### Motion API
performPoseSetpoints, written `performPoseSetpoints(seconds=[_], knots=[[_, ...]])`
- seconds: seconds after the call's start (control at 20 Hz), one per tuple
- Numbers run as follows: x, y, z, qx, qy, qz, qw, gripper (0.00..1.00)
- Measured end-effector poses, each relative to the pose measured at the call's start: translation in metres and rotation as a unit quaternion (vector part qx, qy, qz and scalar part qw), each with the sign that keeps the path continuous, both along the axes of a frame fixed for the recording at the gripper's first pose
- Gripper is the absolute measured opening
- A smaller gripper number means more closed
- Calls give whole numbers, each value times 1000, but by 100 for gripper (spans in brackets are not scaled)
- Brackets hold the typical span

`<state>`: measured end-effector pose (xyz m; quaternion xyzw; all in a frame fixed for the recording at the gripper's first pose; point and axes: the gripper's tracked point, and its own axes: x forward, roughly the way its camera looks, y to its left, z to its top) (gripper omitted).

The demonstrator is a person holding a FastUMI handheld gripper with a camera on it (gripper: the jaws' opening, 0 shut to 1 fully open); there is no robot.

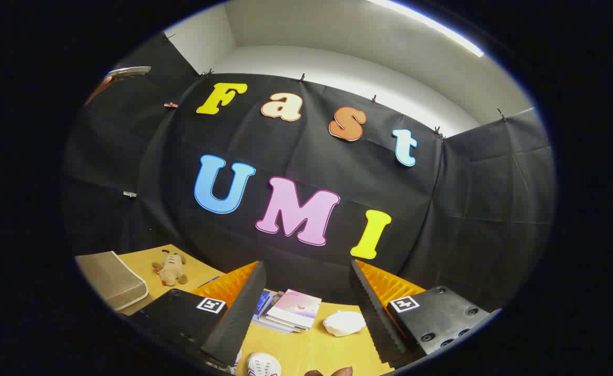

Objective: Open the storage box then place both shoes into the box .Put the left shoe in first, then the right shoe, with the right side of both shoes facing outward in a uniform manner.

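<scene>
Hovering gripper [306,313]: fingers spread, holding nothing, tilted up toward the booth wall.
Surface's left edge: grey storage box [113,279], closed.
Near edge: white shoe [263,364] between the fingers.
Advice: dip lower, reach leftward for the lid first.

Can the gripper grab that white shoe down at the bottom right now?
Probably yes. The gripper has its jaws wide open with nothing held, and the white shoe lies on the yellow table low between them with nothing in between. It points high, so it likely must tip down first.
</scene>
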<state>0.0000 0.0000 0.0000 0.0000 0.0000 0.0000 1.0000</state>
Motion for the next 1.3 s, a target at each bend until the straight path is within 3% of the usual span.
performPoseSetpoints(seconds=[0.55,0.85,1.1,1.3], knots=[[-8,0,-15,14,24,3,1000,98],[-12,16,-14,23,20,30,999,98],[-11,61,-14,58,29,115,991,98],[-15,125,-21,90,58,224,969,98]])
